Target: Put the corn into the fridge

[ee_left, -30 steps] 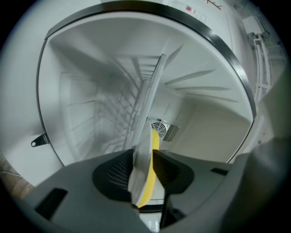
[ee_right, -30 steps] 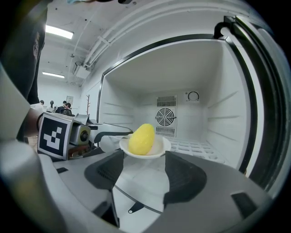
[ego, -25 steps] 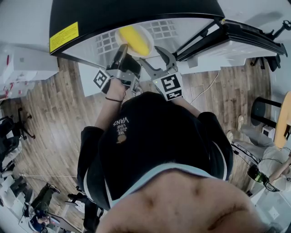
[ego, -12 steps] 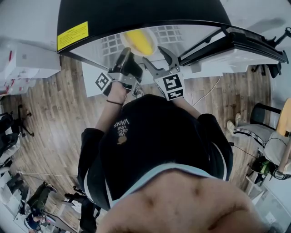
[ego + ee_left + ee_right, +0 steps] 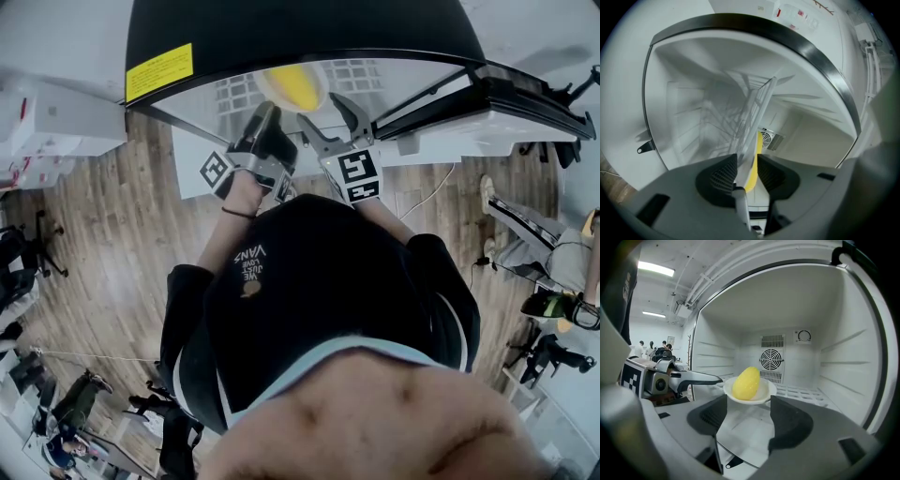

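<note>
The left gripper (image 5: 270, 111) reaches into the left half of the open black-topped, white-lined fridge (image 5: 300, 28). Its fingers are pinched on the rim of a small round white plate (image 5: 771, 391). On that plate lies the yellow corn cob (image 5: 746, 383), inside the fridge's chamber and in front of the round fan grille (image 5: 771, 358) on the fridge's back wall. Whether the plate touches the fridge's white wire shelf (image 5: 801, 392) cannot be told. The right gripper (image 5: 749, 420) sits at the fridge's mouth, fingers spread with nothing between them, aimed at the plate. The fridge's door (image 5: 506, 84) stands open to the right.
</note>
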Motion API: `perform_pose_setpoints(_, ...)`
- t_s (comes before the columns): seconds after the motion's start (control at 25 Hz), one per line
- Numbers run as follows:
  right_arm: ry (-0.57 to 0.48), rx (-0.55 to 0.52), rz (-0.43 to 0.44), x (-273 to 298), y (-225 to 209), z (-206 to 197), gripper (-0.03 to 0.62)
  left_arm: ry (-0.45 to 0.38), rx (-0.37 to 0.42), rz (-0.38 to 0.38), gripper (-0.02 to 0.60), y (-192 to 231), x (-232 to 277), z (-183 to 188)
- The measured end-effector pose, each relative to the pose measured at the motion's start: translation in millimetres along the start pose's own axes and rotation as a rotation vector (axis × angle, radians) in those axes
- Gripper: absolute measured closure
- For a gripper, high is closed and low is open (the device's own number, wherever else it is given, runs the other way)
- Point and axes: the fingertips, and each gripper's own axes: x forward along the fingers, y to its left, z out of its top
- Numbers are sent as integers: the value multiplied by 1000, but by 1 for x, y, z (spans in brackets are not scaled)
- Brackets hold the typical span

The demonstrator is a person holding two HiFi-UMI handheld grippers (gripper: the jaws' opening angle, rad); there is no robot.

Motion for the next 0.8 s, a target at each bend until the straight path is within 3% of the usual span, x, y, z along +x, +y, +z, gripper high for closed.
perform_pose_setpoints(0.8, 21, -34, -1, 17, -3, 11, 312, -8, -38, 9, 468, 3, -9, 6)
